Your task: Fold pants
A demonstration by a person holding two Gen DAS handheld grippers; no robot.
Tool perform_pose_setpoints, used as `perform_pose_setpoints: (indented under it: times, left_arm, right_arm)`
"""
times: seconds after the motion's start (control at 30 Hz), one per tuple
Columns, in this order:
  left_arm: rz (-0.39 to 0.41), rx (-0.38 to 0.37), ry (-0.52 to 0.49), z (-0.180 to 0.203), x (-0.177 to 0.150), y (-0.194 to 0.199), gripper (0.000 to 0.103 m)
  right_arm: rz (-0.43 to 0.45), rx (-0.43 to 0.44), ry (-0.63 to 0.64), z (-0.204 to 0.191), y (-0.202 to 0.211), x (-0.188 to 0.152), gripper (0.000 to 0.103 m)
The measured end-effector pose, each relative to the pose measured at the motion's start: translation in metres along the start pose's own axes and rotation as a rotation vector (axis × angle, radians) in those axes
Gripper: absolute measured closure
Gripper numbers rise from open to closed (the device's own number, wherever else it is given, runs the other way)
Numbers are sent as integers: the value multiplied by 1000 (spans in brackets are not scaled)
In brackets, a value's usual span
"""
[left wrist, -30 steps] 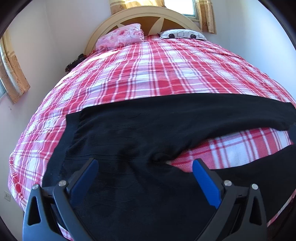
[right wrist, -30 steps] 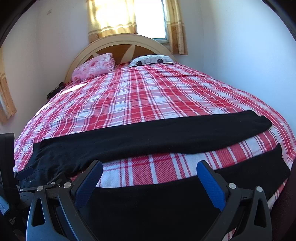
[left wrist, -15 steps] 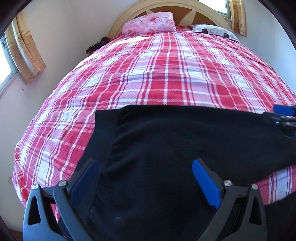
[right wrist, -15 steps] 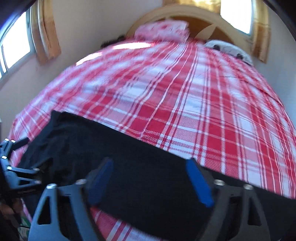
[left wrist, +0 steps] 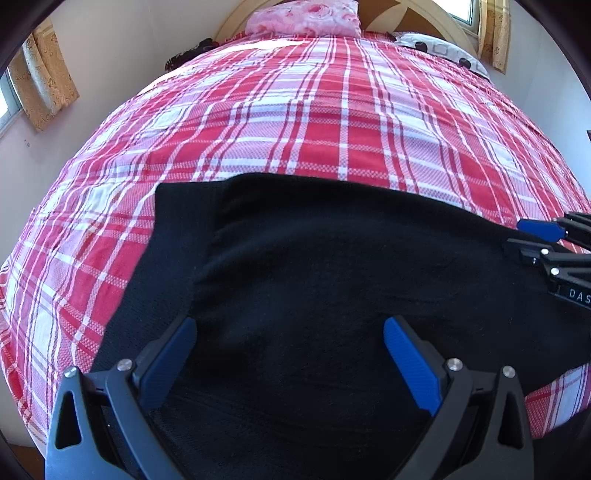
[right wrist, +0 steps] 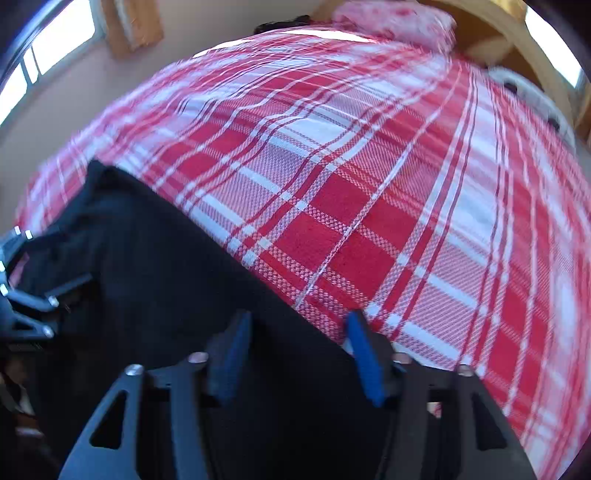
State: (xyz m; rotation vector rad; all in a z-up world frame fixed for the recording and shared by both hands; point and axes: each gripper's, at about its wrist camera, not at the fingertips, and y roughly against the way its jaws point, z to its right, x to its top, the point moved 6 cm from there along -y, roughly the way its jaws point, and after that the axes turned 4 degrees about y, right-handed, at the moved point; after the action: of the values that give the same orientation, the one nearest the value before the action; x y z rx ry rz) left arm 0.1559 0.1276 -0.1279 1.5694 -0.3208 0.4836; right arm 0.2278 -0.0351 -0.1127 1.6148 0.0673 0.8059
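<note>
Pants [left wrist: 314, 277]: black, soft matte knit, spread flat on a bed [left wrist: 332, 129] covered in red-and-white woven plaid. Left hand-held gripper [left wrist: 290, 354]: blue pads spread wide, released, above the cloth. Right hand-held gripper [right wrist: 297, 350]: jaws have just been narrowing over the pants' upper edge; contact unclear, view blurred.

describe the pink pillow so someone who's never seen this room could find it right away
Start at the big bed with the red and white plaid cover and follow it to the far end, where a curved wooden headboard stands. The pink pillow lies there on the left side. Its rosy floral print sets it apart from the white pillow with dark spots beside it.
</note>
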Motion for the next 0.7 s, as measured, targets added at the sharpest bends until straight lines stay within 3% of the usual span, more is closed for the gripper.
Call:
perform_pose_setpoints:
  times: [0.07,0.1,0.17,0.27,0.47,0.7]
  left_arm:
    - [0,4,-7,0,1,1,0]
    - [2,6,-8,-1,1,4,0]
    - [23,7,-3,-4,1,11,0]
    - [30,0,21,-12,0,16,0]
    - [46,-45,43,-20,-5,33,0]
    - [75,-213,94,-28,2,54,0]
  right_arm:
    - [1,-19,30,-3,5,-1,88]
    - [3,12,12,-4,11,-1,100]
    - [43,40,-23,-5,27,1,100]
    - [103,30,19,-19,53,0,100]
    - [115,9,20,-29,66,-6,100]
    - [218,12,35,-73,109,-37,100]
